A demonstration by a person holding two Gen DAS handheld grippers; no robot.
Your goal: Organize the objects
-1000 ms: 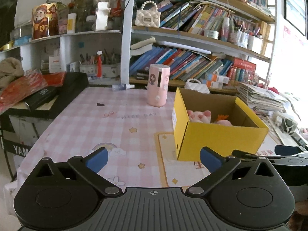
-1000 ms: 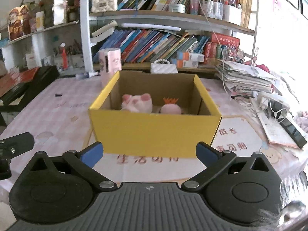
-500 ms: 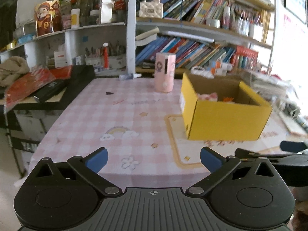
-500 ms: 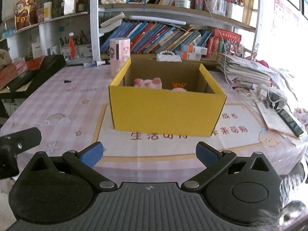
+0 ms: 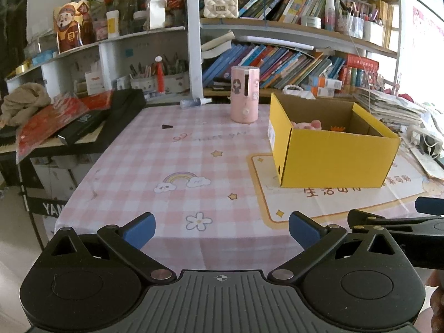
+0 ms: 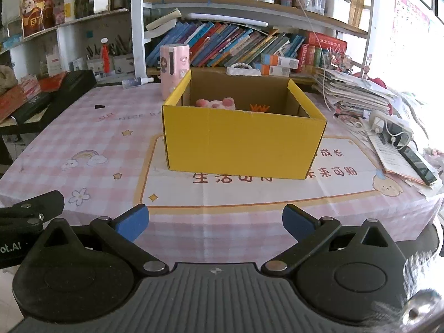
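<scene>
Crowded bookshelves (image 5: 291, 55) behind, packed with leaning books, jars and a quilted cream handbag (image 5: 221, 4) on an upper shelf. Below them, a table under a pink checked tablecloth (image 5: 155, 161) printed with stars, a rainbow and flowers, plus a cream mat with red characters (image 6: 277, 188) laid on its right half.

On that mat, squarely placed: an open yellow cardboard box (image 6: 241, 144), flaps down, brown inside. Within it, low against the far wall, a pink plush toy (image 6: 216, 103) and, just beside it to the right, something with an orange spiky top (image 6: 259, 107), mostly hidden by the front wall. Behind the box's left rear corner, upright, a pink cylindrical container (image 5: 245, 94) with a cartoon girl on it. Further left near the table's back edge, a small spray bottle (image 5: 194, 101) lying on its side, and a tiny black cone-shaped bit (image 5: 167, 126) alone on the cloth.

Left of the table, a black keyboard (image 5: 91, 127) heaped with red packets; right of it, stacked papers (image 6: 355, 91) and a phone (image 6: 419, 165).

Left gripper (image 5: 222, 229) held just off the near table edge, blue-padded fingers (image 5: 140, 229) spread wide, gripping nothing. Right gripper (image 6: 215, 222) likewise short of the near edge, facing the box head-on, fingers (image 6: 295, 222) wide apart and empty.
</scene>
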